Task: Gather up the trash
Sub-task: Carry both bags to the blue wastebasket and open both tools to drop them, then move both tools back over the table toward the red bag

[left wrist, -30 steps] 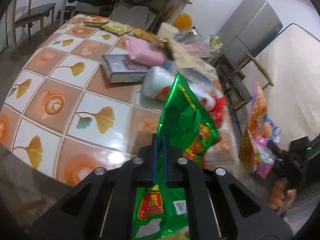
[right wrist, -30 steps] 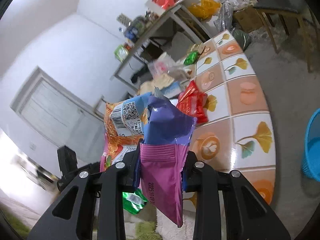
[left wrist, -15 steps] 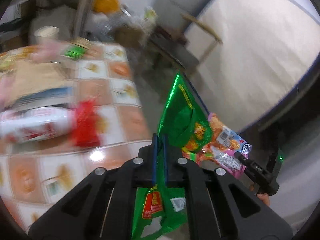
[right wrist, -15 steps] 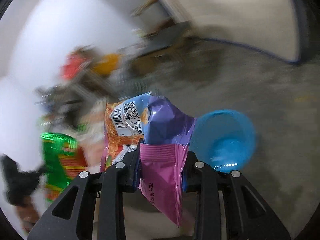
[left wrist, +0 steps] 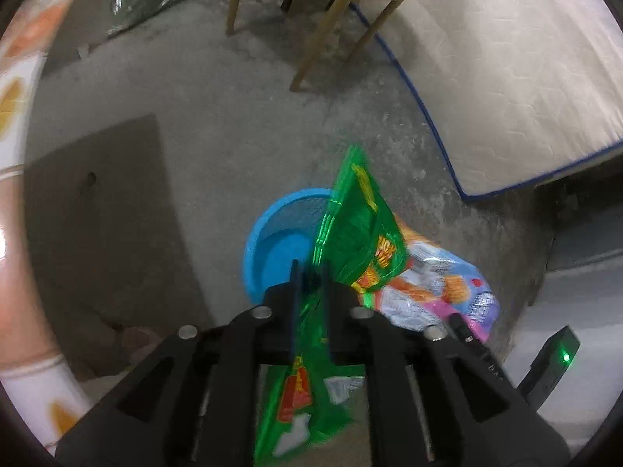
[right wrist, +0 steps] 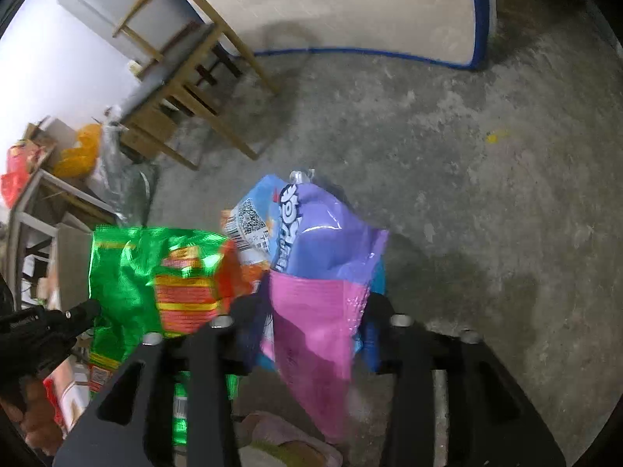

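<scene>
The blue basket (left wrist: 272, 249) on the concrete floor (left wrist: 218, 124) is half hidden behind the green snack bag (left wrist: 358, 233); in the right wrist view only a blue sliver shows behind the purple and pink bag (right wrist: 323, 272). The left gripper (left wrist: 311, 272) has just been opening; the green bag stands between its jaws, long axis running forward past the fingertips, tip over the basket. The right gripper (right wrist: 315, 311) has also just been opening, jaws parted, the purple bag hanging loose between them, pointing forward and slightly right. Both bags are motion-blurred.

Bare floor (right wrist: 486, 202) around blue basket (left wrist: 272, 249)
</scene>
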Demonstrator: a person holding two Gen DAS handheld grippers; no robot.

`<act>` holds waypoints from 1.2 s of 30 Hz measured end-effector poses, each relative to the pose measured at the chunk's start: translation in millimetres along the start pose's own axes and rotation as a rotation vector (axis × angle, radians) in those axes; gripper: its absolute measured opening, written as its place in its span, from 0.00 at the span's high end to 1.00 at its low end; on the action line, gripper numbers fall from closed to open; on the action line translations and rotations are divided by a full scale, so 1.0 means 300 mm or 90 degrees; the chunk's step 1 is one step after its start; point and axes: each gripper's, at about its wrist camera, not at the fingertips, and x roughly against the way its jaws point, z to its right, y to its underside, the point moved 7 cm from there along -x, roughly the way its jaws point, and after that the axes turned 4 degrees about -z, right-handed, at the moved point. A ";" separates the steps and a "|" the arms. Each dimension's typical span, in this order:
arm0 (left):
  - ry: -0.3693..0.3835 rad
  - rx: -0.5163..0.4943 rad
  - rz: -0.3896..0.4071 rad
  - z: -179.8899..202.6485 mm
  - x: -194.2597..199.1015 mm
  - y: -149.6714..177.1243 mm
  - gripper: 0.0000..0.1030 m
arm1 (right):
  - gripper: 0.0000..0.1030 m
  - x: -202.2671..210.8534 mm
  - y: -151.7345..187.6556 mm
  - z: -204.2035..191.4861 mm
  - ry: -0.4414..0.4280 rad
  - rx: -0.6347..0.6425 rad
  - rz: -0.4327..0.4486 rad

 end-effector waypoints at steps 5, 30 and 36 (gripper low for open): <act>0.014 0.038 -0.011 0.010 -0.075 0.011 0.61 | 0.35 -0.119 -0.043 0.046 0.042 -0.002 -0.019; 0.083 -0.085 0.264 -0.198 0.704 0.385 0.22 | 0.12 0.345 0.120 -0.096 0.035 0.165 0.123; 0.001 0.019 0.263 -0.469 0.813 0.548 0.22 | 0.06 0.454 0.211 -0.359 0.075 0.317 0.196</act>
